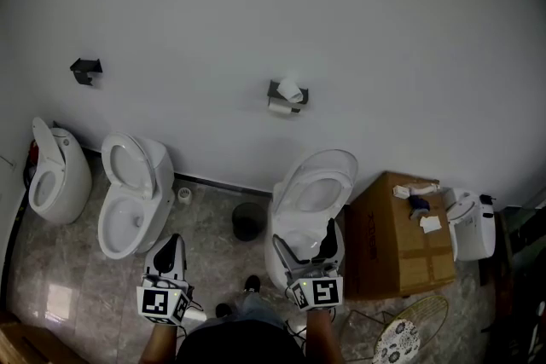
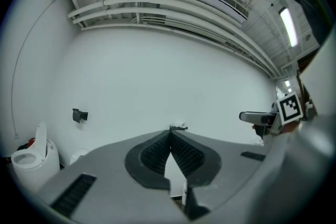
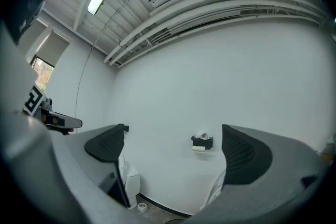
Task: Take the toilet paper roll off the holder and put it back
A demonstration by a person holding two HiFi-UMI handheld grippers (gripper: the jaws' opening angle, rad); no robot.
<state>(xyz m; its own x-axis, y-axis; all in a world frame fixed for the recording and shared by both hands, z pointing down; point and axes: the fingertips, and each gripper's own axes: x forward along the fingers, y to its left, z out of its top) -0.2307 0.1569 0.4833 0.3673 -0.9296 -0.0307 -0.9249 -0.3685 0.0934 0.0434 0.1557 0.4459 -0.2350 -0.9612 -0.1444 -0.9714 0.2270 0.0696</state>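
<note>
A white toilet paper roll (image 1: 289,89) sits on a dark holder (image 1: 287,96) fixed to the white wall, above the middle toilet. The right gripper view shows the same roll (image 3: 203,137) on the holder (image 3: 201,143), far off between its jaws. My right gripper (image 1: 304,241) is open, held low over the toilet, well short of the wall. My left gripper (image 1: 170,252) is shut with nothing in it, held low to the left. In the left gripper view the holder (image 2: 178,127) peeks just above the closed jaws.
Three toilets stand along the wall: one (image 1: 307,213) under the holder, two (image 1: 130,193) (image 1: 56,171) to the left. A second empty holder (image 1: 85,69) hangs on the wall at left. A cardboard box (image 1: 400,234) and a small black bin (image 1: 248,220) stand on the tiled floor.
</note>
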